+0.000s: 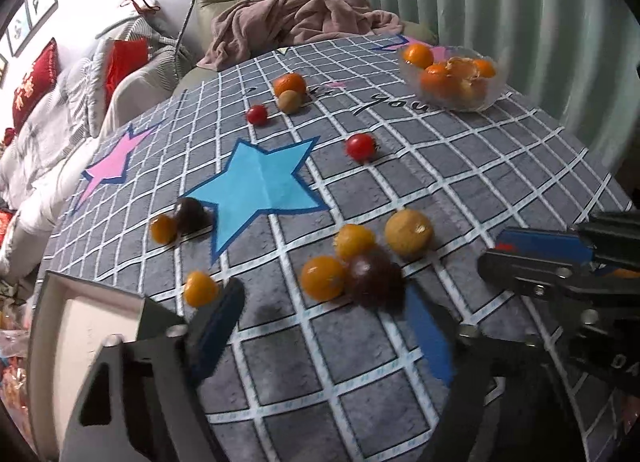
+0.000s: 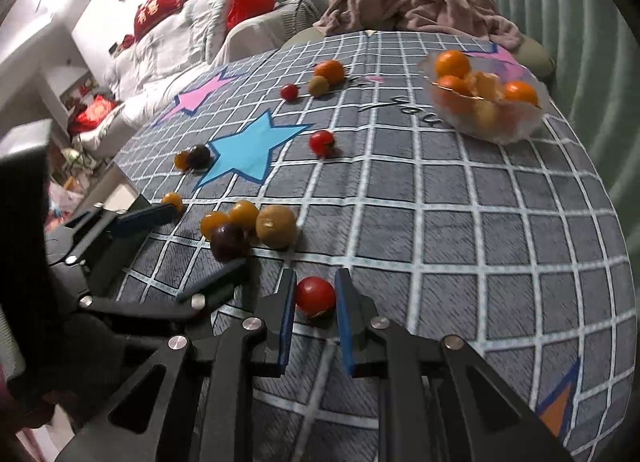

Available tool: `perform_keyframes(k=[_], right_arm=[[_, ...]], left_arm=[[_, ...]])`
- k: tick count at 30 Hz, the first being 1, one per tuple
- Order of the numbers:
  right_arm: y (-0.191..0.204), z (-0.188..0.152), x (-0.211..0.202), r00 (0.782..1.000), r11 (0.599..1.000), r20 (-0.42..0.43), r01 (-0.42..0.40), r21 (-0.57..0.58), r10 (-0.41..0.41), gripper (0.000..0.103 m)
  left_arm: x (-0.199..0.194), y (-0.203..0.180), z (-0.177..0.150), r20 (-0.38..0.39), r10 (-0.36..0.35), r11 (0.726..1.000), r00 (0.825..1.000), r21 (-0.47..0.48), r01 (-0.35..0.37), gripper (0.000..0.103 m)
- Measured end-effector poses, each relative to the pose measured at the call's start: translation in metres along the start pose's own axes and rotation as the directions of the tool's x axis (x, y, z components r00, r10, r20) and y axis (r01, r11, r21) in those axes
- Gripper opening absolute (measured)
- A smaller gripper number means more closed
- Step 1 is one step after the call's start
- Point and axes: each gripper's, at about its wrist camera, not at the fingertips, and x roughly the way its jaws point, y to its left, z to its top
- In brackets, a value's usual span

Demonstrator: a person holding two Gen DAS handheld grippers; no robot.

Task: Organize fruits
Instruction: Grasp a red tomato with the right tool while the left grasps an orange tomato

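Note:
Fruits lie scattered on a grey checked tablecloth [image 1: 460, 190]. My right gripper [image 2: 316, 298] has a red tomato [image 2: 315, 295] between its blue pads, which stand close on either side of it. My left gripper [image 1: 324, 314] is open just behind a dark plum [image 1: 370, 278] and an orange kumquat [image 1: 323, 277]. A yellow-brown fruit [image 1: 409, 232] and another kumquat [image 1: 354, 241] lie beside them. A glass bowl [image 1: 452, 78] at the far right holds several oranges. The right gripper also shows in the left wrist view [image 1: 560, 262].
Two red tomatoes [image 1: 361, 147] [image 1: 257, 115], an orange [image 1: 290, 84] with a small brown fruit [image 1: 290, 101], a plum [image 1: 192, 214] and kumquats [image 1: 163, 228] [image 1: 200, 288] lie farther off. A white box [image 1: 80, 326] sits at the left edge. A sofa with a pink blanket [image 1: 304, 18] stands behind.

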Motion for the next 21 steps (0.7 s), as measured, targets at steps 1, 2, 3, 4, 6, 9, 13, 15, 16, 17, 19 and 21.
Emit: perform_keyframes(k=[1, 2, 3, 4, 6, 9, 13, 15, 16, 17, 19, 21], right_arm=[[-0.002, -0.001, -0.002, 1.0, 1.0, 0.001, -0.001, 0.007, 0.001, 0.021], [-0.005, -0.002, -0.005, 1.0, 1.0, 0.004, -0.003, 0.017, 0.003, 0.021], [-0.007, -0.003, -0.008, 1.0, 1.0, 0.006, -0.005, 0.027, 0.005, 0.021], [-0.009, -0.005, -0.011, 1.0, 0.999, 0.009, -0.008, 0.037, 0.008, 0.021], [-0.011, -0.009, -0.015, 1.0, 0.999, 0.012, -0.012, 0.05, 0.012, 0.021], [-0.011, -0.016, -0.019, 1.0, 0.998, 0.012, -0.02, 0.065, 0.019, 0.021], [-0.007, -0.026, -0.023, 1.0, 0.997, 0.006, -0.024, 0.069, 0.024, 0.021], [-0.007, -0.031, -0.024, 1.0, 0.997, 0.002, -0.021, 0.069, 0.021, 0.021], [-0.008, -0.033, -0.024, 1.0, 0.997, 0.0, -0.023, 0.074, 0.023, 0.021], [-0.009, -0.035, -0.024, 1.0, 0.997, -0.002, -0.023, 0.079, 0.024, 0.021], [-0.012, -0.037, -0.024, 1.0, 0.995, -0.004, -0.026, 0.092, 0.026, 0.021], [-0.015, -0.037, -0.025, 0.999, 0.994, -0.003, -0.032, 0.108, 0.033, 0.021]], left_arm=[[0.0, 0.0, 0.001, 0.003, -0.008, 1.0, 1.0, -0.004, 0.008, 0.058], [0.0, -0.001, 0.001, 0.003, -0.015, 1.0, 1.0, -0.005, 0.015, 0.053], [0.0, -0.002, 0.001, 0.007, -0.016, 1.0, 1.0, -0.003, 0.016, 0.049], [-0.001, -0.004, 0.0, 0.013, -0.013, 1.0, 1.0, 0.003, 0.013, 0.044], [-0.003, -0.006, -0.003, 0.018, -0.003, 1.0, 1.0, 0.018, 0.003, 0.02], [-0.009, -0.005, -0.009, 0.001, -0.029, 1.0, 1.0, 0.006, 0.029, 0.019], [-0.018, -0.003, -0.022, 0.004, -0.035, 0.999, 0.999, -0.008, 0.035, 0.019], [-0.021, -0.001, -0.024, -0.002, -0.046, 0.999, 0.999, -0.028, 0.046, 0.019], [-0.02, 0.0, -0.025, -0.005, -0.049, 0.998, 0.999, -0.036, 0.049, 0.019], [-0.02, 0.001, -0.024, -0.009, -0.046, 0.998, 0.999, -0.04, 0.045, 0.019], [-0.018, 0.001, -0.022, -0.013, -0.028, 0.999, 1.0, -0.046, 0.027, 0.019], [-0.015, 0.003, -0.019, -0.016, -0.033, 0.998, 0.999, -0.057, 0.032, 0.019]])
